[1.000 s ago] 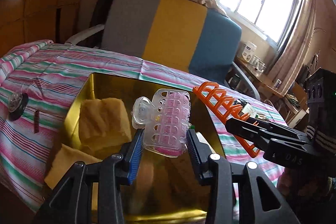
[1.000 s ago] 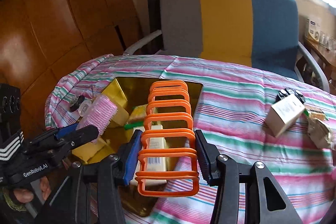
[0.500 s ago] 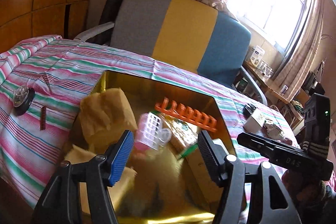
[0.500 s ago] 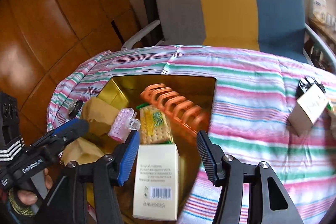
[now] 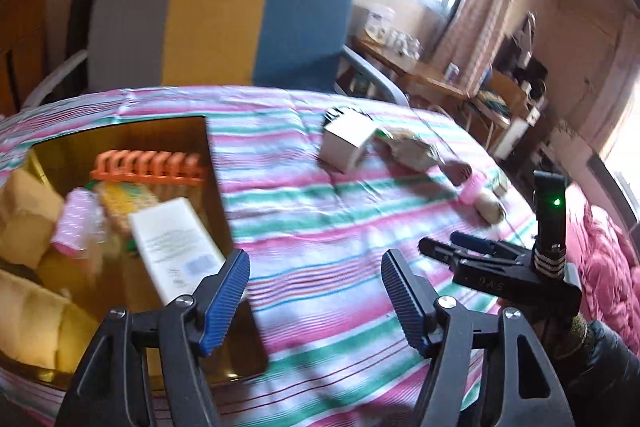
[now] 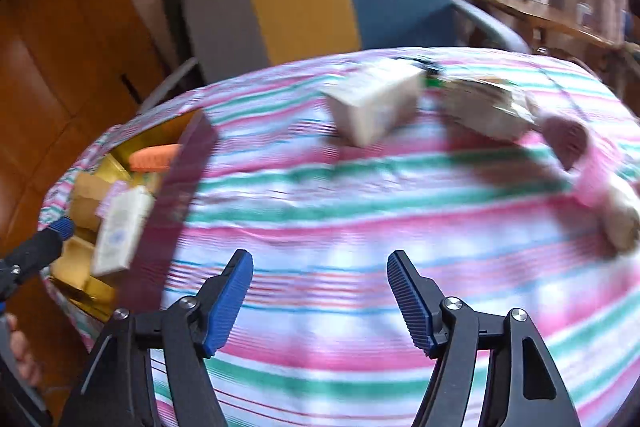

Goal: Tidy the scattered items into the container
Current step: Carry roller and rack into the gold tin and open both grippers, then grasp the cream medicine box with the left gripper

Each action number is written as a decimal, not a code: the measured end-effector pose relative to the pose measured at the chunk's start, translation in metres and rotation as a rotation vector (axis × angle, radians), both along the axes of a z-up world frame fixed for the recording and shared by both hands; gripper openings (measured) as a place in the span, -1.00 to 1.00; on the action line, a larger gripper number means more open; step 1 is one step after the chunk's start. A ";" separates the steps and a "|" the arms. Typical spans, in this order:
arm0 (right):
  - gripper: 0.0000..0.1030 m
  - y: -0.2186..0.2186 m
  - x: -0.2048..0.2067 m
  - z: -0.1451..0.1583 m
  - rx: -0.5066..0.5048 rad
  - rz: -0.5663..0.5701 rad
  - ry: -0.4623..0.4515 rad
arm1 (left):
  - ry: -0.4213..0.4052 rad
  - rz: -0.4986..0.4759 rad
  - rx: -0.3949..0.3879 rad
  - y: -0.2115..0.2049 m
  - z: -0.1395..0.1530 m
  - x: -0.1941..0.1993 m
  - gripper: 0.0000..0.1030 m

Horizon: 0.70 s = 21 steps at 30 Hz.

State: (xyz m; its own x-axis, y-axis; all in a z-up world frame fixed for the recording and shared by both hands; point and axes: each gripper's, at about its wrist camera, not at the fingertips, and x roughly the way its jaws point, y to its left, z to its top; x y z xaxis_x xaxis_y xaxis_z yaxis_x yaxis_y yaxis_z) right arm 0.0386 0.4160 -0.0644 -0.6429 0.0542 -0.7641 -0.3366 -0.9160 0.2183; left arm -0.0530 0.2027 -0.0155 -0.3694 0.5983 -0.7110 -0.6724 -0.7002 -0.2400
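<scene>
The left gripper (image 5: 315, 281) hangs over the striped cloth (image 5: 320, 211) beside the gold box (image 5: 206, 147), its blue pads spread, having just been opening, with nothing between them. The right gripper (image 6: 320, 287) is likewise parted and empty over the cloth, its jaws also just having opened; in the left view it shows (image 5: 442, 247) low at the right, gripped by a gloved hand (image 5: 576, 331). Inside the box lie an orange rack (image 5: 148, 167) along the far wall, a pink roller (image 5: 76, 223), yellow sponges (image 5: 24, 227), a biscuit pack (image 5: 128, 199) and a white carton (image 5: 172, 243) leaning on the near-right wall. Out on the cloth, well apart from the box, sits a small white box (image 6: 376, 107) with a black item behind it, a crumpled packet (image 6: 484, 103) just beside it, and farther right a pink roller-like piece (image 6: 592, 179) touching a beige lump (image 6: 620, 219); motion blur hides their details. A grey, yellow and blue chair (image 5: 224, 27) stands behind the table.
</scene>
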 end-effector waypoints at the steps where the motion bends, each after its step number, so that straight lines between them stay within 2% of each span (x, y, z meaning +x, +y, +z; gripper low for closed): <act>1: 0.42 0.012 0.009 -0.004 0.016 -0.034 -0.009 | -0.001 -0.024 -0.023 0.013 -0.002 0.003 0.36; 8: 0.42 0.069 0.047 -0.026 0.031 -0.196 -0.029 | 0.018 -0.103 -0.138 0.076 -0.011 -0.002 0.40; 11: 0.42 0.073 0.046 -0.030 0.057 -0.195 -0.016 | 0.035 -0.116 -0.177 0.098 -0.011 -0.017 0.53; 17: 0.58 0.071 0.035 -0.036 0.092 -0.161 0.015 | 0.036 -0.108 -0.223 0.142 -0.012 -0.058 0.53; 21: 0.74 0.073 0.033 -0.038 0.070 -0.139 0.043 | 0.068 -0.140 -0.267 0.173 -0.017 -0.080 0.53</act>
State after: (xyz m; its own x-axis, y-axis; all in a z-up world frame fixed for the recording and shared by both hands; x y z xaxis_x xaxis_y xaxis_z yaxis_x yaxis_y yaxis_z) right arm 0.0718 0.4885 -0.1027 -0.6572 0.1975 -0.7274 -0.4534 -0.8746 0.1721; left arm -0.1326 0.3759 -0.0324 -0.3486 0.4419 -0.8266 -0.7751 -0.6317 -0.0108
